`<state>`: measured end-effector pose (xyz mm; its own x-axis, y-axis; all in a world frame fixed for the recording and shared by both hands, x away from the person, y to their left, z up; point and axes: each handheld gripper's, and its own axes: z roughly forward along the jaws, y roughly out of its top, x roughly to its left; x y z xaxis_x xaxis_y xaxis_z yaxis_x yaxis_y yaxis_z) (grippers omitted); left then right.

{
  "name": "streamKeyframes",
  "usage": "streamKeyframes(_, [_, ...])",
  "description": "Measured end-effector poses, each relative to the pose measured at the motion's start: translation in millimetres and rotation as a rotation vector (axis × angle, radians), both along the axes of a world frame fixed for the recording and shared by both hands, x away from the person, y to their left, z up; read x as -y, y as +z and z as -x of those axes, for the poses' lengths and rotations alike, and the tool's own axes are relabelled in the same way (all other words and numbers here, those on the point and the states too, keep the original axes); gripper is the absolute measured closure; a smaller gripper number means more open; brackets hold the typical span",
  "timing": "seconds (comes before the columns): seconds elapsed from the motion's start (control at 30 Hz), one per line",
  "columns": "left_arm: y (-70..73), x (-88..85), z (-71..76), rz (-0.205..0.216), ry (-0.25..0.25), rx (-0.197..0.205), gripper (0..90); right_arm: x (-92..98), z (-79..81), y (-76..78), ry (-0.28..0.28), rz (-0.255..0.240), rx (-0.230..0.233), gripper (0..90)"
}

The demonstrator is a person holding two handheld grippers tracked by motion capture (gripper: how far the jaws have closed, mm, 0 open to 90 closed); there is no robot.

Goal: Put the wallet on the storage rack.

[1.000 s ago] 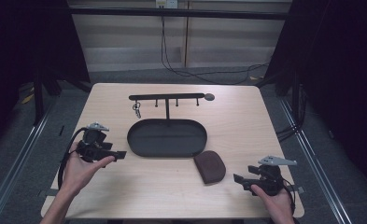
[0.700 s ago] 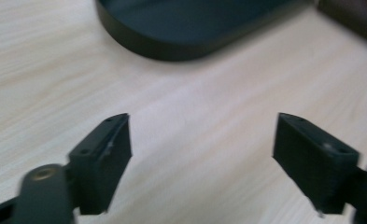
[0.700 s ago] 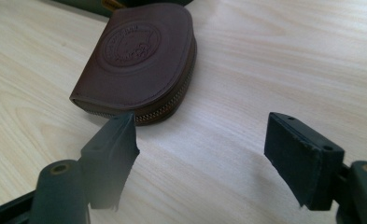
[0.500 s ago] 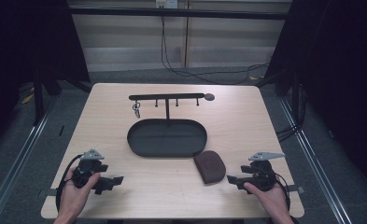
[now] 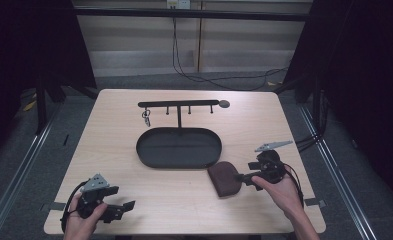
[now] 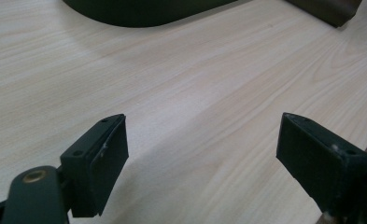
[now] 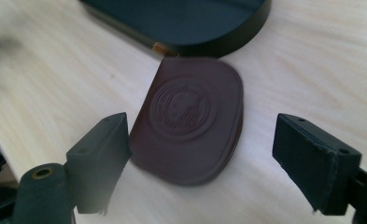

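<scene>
Brown pouch (image 7: 190, 121) (emblem text illegible)

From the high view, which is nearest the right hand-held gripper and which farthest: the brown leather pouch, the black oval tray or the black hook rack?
1. Brown leather pouch, just left of the right hand-held gripper.
2. Black oval tray, table centre.
3. Black hook rack, behind the tray.

Dark brown leather pouch (image 5: 225, 178) (image 7: 190, 119) — rounded, embossed with a round seal — lying flat near the table's (image 5: 184, 200) front right, touching the black tray's rim.
</scene>
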<state>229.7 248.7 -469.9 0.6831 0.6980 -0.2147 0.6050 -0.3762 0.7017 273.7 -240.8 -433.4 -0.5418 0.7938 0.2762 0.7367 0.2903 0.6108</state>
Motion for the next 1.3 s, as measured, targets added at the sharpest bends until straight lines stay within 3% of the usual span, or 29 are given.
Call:
streamKeyframes(0.13, [0.4, 1.2, 1.7, 0.018, -0.003, 0.002, 16.6, -7.0, -9.4, -3.7, 0.026, 0.052, -0.039, 18.6])
streamKeyframes(0.27, [-2.1, 4.2, -2.6, 0.0, -0.024, -0.021, 17.1, -16.7, -17.8, -9.8, 0.047, 0.122, -0.096, 22.9])
streamKeyframes(0.37, [-1.7, 6.1, -4.9, -0.003, -0.037, -0.016, 18.4, -19.1, -22.1, -12.9, 0.055, 0.118, -0.126, 26.0])
streamKeyframes(0.4, [-1.9, 7.1, -6.2, -0.003, -0.052, -0.023, 18.4, -19.9, -24.7, -14.0, 0.053, 0.127, -0.143, 26.3])
streamKeyframes(0.43, [-2.6, 8.9, -5.8, -0.013, -0.056, -0.019, 18.4, -22.6, -31.4, -15.3, 0.056, 0.165, -0.187, 26.5])
streamKeyframes(0.53, [-2.9, 9.1, -5.1, -0.007, -0.063, -0.025, 18.4, -24.6, -36.2, -14.4, 0.059, 0.173, -0.223, 28.1])
streamKeyframes(0.6, [-2.2, 8.3, -4.1, -0.005, -0.068, -0.026, 18.5, -27.0, -40.4, -13.0, 0.05, 0.199, -0.24, 31.1])
streamKeyframes(0.63, [-2.2, 8.2, -3.9, -0.003, -0.067, -0.024, 18.5, -29.2, -45.6, -12.2, 0.05, 0.223, -0.273, 29.2])
streamKeyframes(0.73, [-2.2, 7.5, -3.6, -0.016, -0.068, -0.027, 18.5, -32.6, -49.3, -11.5, 0.049, 0.239, -0.289, 26.9])
streamKeyframes(0.83, [-1.7, 6.6, -3.3, -0.011, -0.07, -0.03, 18.5, -39.3, -56.5, -14.5, 0.053, 0.267, -0.357, 25.3])
streamKeyframes(0.9, [-1.9, 7.0, -3.5, -0.013, -0.075, -0.03, 18.5, -40.5, -58.4, -16.2, 0.058, 0.274, -0.365, 25.2])
streamKeyframes(0.97, [-1.9, 7.3, -3.4, -0.016, -0.076, -0.029, 18.5, -46.2, -62.1, -18.3, 0.063, 0.289, -0.41, 25.0])
streamKeyframes(1.3, [-0.4, 3.2, -2.3, -0.007, -0.064, -0.027, 18.5, -54.2, -71.0, -27.2, 0.066, 0.312, -0.47, 26.2])
